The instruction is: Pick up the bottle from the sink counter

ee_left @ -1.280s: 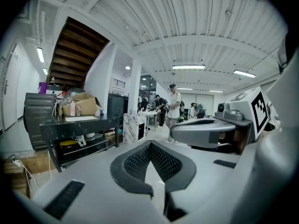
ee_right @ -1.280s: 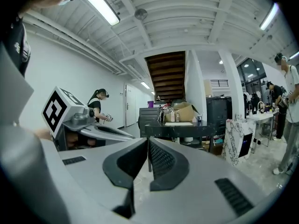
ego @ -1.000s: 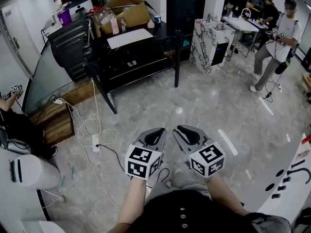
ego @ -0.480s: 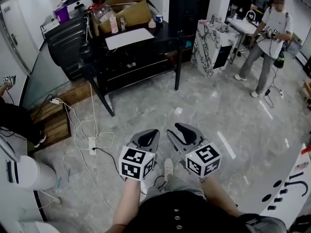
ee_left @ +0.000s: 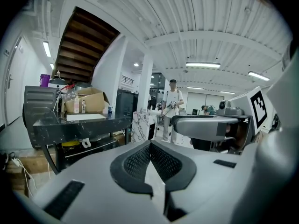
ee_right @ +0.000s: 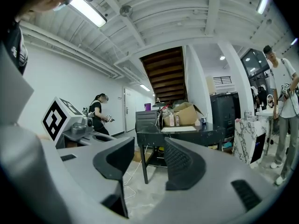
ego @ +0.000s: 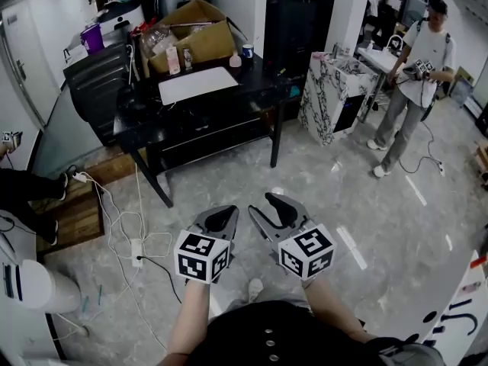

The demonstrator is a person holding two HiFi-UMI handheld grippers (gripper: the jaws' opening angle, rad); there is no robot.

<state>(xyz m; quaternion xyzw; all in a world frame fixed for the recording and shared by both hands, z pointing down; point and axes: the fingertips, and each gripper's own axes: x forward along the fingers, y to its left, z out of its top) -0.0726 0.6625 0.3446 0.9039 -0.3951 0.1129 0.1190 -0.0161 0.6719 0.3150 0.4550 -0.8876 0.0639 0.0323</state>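
In front of the person's waist, both grippers are held side by side over the floor (ego: 229,175). The left gripper (ego: 219,219) has its jaws closed together, empty. The right gripper (ego: 276,207) has its jaws opening, with nothing between them. Farther out stands a black desk (ego: 252,82) carrying a box (ego: 200,33) and two small bottles (ego: 174,59). To its right stands the marble desk (ego: 324,90); a small upright item (ego: 333,49) on its top cannot be confirmed as the bottle. A person (ego: 412,75) stands beyond.

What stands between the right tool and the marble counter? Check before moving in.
Nothing visible: bare floor runs from the right tool, jaws opening and empty, to the marble counter. The black table stands left of that path, a person right. What sits on it is too small to tell.
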